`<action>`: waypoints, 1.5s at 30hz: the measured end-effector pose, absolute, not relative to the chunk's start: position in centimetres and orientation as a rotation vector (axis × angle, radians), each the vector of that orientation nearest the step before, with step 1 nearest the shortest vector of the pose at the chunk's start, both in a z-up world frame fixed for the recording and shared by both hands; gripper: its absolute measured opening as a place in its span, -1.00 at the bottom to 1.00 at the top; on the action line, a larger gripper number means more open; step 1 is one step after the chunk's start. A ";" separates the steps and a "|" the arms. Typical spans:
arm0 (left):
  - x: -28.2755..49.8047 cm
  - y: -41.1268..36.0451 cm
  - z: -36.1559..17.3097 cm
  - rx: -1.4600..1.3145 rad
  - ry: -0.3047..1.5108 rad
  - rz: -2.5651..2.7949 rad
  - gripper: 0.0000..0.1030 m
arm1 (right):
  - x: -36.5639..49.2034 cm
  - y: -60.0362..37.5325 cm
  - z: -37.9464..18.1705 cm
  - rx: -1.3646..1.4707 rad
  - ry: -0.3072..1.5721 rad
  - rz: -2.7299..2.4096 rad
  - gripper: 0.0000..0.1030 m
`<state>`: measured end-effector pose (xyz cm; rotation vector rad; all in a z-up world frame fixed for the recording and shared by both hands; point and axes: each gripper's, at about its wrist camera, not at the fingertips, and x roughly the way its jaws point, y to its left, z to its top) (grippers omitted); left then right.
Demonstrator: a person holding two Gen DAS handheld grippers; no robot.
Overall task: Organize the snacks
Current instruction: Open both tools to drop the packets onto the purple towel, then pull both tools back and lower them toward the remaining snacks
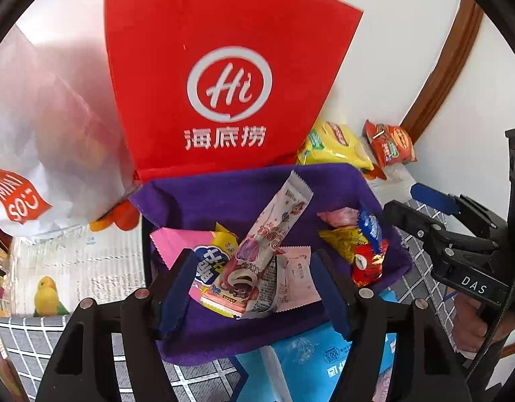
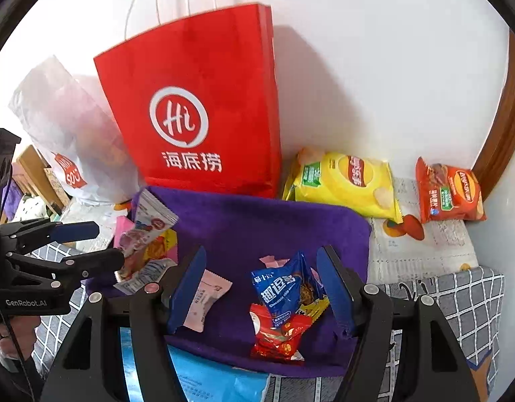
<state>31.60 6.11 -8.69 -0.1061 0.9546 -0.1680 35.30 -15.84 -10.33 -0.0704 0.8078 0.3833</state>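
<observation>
A purple cloth (image 1: pixel 224 194) (image 2: pixel 264 221) carries small snack packets. My left gripper (image 1: pixel 250 281) is open above a long pink-and-white wafer packet (image 1: pixel 271 234) and a pink packet (image 1: pixel 177 241); it also shows in the right wrist view (image 2: pixel 100 244). My right gripper (image 2: pixel 261 288) is open over a blue cookie packet (image 2: pixel 281 288) and a red packet (image 2: pixel 277 338); a pale pink packet (image 2: pixel 207 298) lies by its left finger. The right gripper shows in the left wrist view (image 1: pixel 411 201), beside the blue, yellow and red packets (image 1: pixel 364 248).
A red paper bag (image 1: pixel 224 77) (image 2: pixel 197 114) and a white Miniso bag (image 1: pixel 39 154) (image 2: pixel 73 134) stand behind the cloth against the wall. A yellow chip bag (image 2: pixel 344 184) and an orange chip bag (image 2: pixel 448 191) lie at right. A blue pack (image 2: pixel 204 378) lies near.
</observation>
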 end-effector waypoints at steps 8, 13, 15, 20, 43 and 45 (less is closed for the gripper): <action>29.9 6.0 -6.5 -0.131 0.923 -0.190 0.41 | 32.5 -16.1 -8.8 -0.081 0.818 0.355 0.33; 28.0 4.8 -4.6 -0.112 0.880 -0.232 0.47 | 29.7 -17.1 -8.1 -0.092 0.823 0.349 0.35; 27.2 4.2 -4.1 -0.086 0.869 -0.229 0.47 | 28.7 -17.8 -7.9 -0.066 0.843 0.362 0.35; 25.4 3.0 -2.7 -0.067 0.852 -0.261 0.47 | 26.2 -19.4 -7.8 -0.055 0.850 0.324 0.36; 16.2 6.6 -6.3 -0.175 0.960 -0.204 0.47 | 17.0 -18.6 -12.8 -0.005 0.967 0.389 0.36; 15.6 6.6 -6.7 -0.176 0.960 -0.202 0.47 | 16.9 -18.0 -13.4 -0.002 0.974 0.390 0.36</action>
